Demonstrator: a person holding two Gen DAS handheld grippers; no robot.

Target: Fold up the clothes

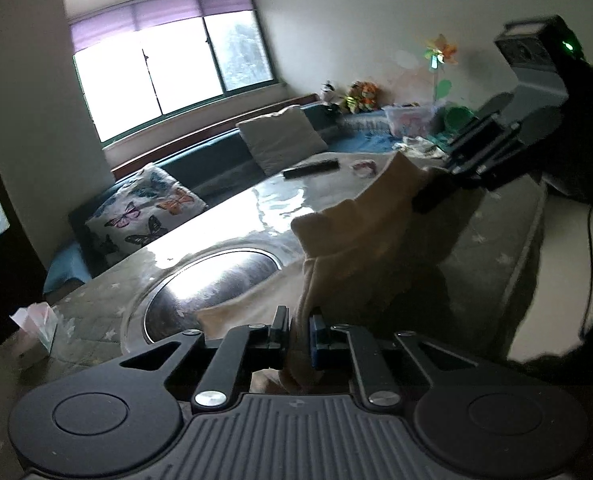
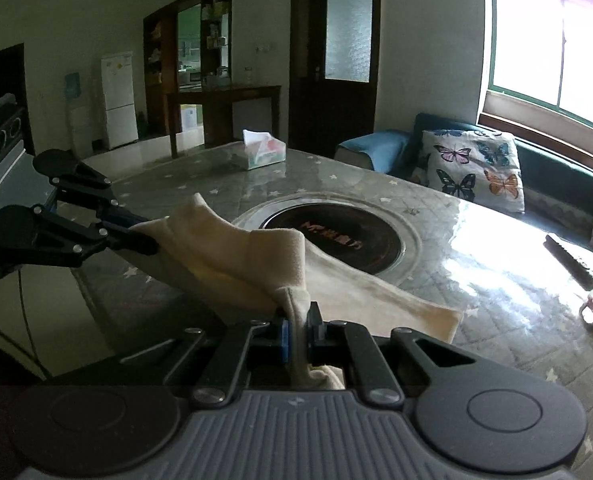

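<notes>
Both grippers — left (image 1: 298, 334), right (image 2: 296, 330) — pinch the cream cloth (image 2: 256, 264) in narrow fingers, its middle slung above the desk (image 2: 476, 248)

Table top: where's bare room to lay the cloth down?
Free: the strip of table between the round inset plate and the remote, and the stretch between plate and tissue box. Crowded: the near edge, where both tools, left and right, hold the cream cloth.

A home living room is shown. A sofa (image 2: 552, 168) with a butterfly cushion (image 2: 474, 168) is seen ahead, a fridge (image 2: 118, 100) beyond.
</notes>
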